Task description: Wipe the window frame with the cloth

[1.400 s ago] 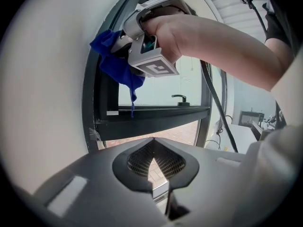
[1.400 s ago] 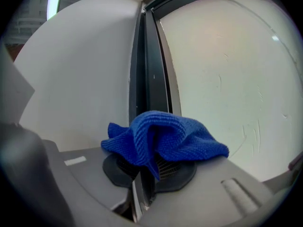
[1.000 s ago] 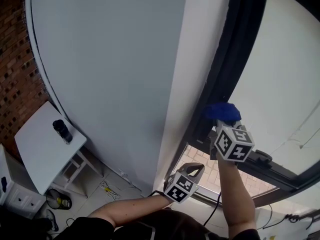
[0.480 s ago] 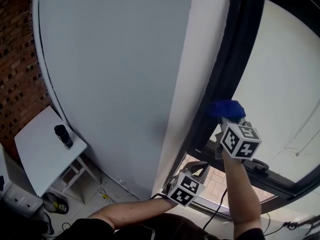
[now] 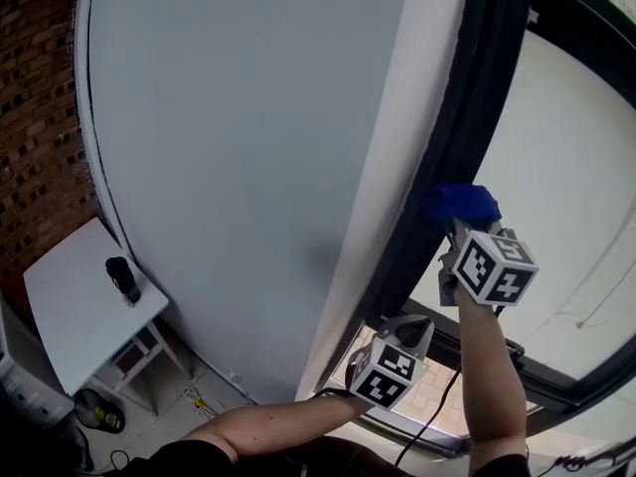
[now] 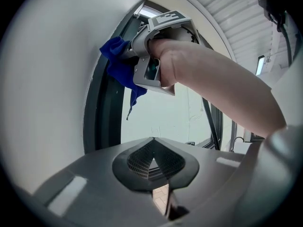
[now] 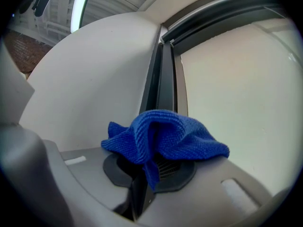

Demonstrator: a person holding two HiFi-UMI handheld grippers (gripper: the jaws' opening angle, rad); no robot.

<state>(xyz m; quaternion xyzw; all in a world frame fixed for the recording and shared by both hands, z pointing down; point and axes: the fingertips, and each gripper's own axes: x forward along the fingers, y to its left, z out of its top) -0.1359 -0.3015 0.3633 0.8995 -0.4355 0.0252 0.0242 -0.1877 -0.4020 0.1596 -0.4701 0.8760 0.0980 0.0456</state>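
Observation:
A bunched blue cloth (image 5: 462, 205) is pressed against the dark upright window frame (image 5: 452, 137), and my right gripper (image 5: 459, 223) is shut on it from below. In the right gripper view the cloth (image 7: 161, 138) drapes over the jaws (image 7: 149, 170), and the frame (image 7: 163, 79) runs up just behind it. Lower down, my left gripper (image 5: 410, 330) is shut on nothing near the frame's bottom corner. The left gripper view looks up past its shut jaws (image 6: 152, 163) at the cloth (image 6: 118, 65), the right gripper's body (image 6: 156, 56) and the frame (image 6: 102, 122).
A plain white wall (image 5: 248, 147) stands left of the frame and pale glass (image 5: 566, 187) right of it. Far below at the left, a small white table (image 5: 75, 316) carries a dark bottle (image 5: 122, 279). A brick wall (image 5: 35, 117) lines the left edge.
My right gripper has slid the cloth upward and a little right along the frame. The left gripper has also shifted slightly right, staying shut.

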